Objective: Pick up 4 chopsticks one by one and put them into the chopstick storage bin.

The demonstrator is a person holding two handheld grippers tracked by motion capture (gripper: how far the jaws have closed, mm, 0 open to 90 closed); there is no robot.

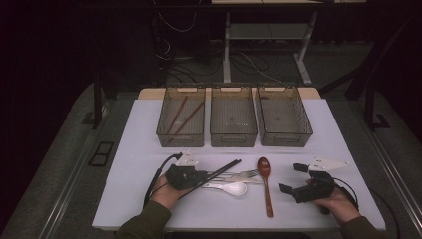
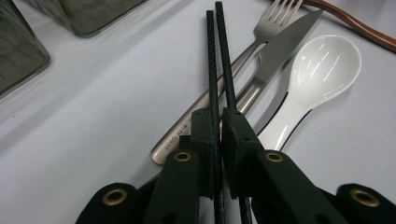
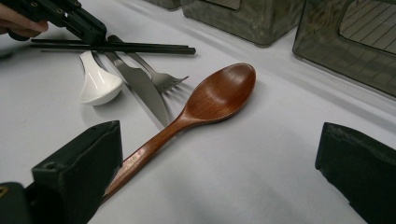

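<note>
My left gripper (image 1: 199,177) (image 2: 218,116) is shut on a pair of black chopsticks (image 1: 221,172) (image 2: 219,56), which stick out past its jaws over the cutlery. Under them on the white table lie a metal fork (image 2: 275,14), a metal knife (image 2: 285,42) and a white ceramic spoon (image 2: 322,65). A brown wooden spoon (image 1: 266,184) (image 3: 210,95) lies to their right, bowl pointing away. My right gripper (image 1: 292,178) (image 3: 219,168) stands open to the right of that spoon, low over the table, with its handle end by one jaw. The right gripper view also catches the left gripper (image 3: 100,35) holding the chopsticks (image 3: 149,47).
Three clear brown bins stand in a row at the back of the table: left (image 1: 180,140), middle (image 1: 233,139), right (image 1: 287,138). The left one holds brown wooden chopsticks (image 1: 181,117). The table's front edge (image 1: 224,226) runs close to both hands.
</note>
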